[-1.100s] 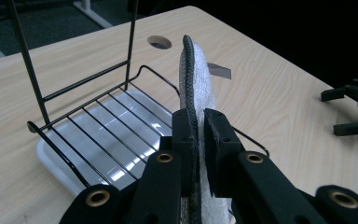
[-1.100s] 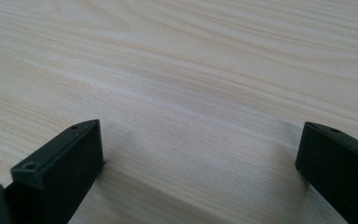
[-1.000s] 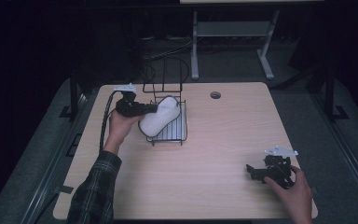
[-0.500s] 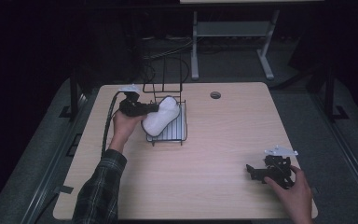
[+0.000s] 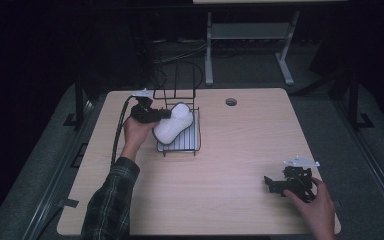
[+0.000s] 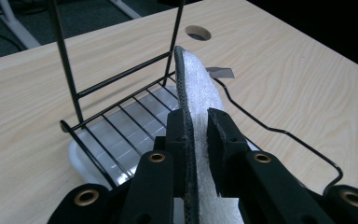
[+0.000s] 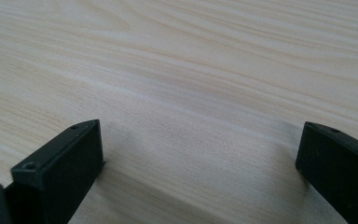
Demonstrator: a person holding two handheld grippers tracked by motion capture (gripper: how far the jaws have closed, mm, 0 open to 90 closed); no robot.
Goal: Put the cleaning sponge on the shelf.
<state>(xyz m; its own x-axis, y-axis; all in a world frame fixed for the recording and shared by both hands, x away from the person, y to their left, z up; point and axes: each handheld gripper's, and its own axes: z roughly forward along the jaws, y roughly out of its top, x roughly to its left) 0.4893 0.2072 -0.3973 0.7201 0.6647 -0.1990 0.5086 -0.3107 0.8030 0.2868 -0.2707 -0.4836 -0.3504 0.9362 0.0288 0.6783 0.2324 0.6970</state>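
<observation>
Left gripper (image 6: 196, 128), jaws just opening, with the white sponge (image 6: 198, 86) standing on edge between them over the wire rack (image 5: 179, 142); right gripper (image 7: 200, 163) rests agape on the table (image 5: 240, 150). Risk: the loosened sponge may tip against the rack's rim

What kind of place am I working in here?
Probably a lab or test workspace: a bare wooden table with a cable hole, cables on the dark floor behind it, and a metal stand.

Loads of bare counter (image 5: 240, 150) is left between both tools; passage is only blocked by the wire rack (image 5: 180, 137) back left.
</observation>
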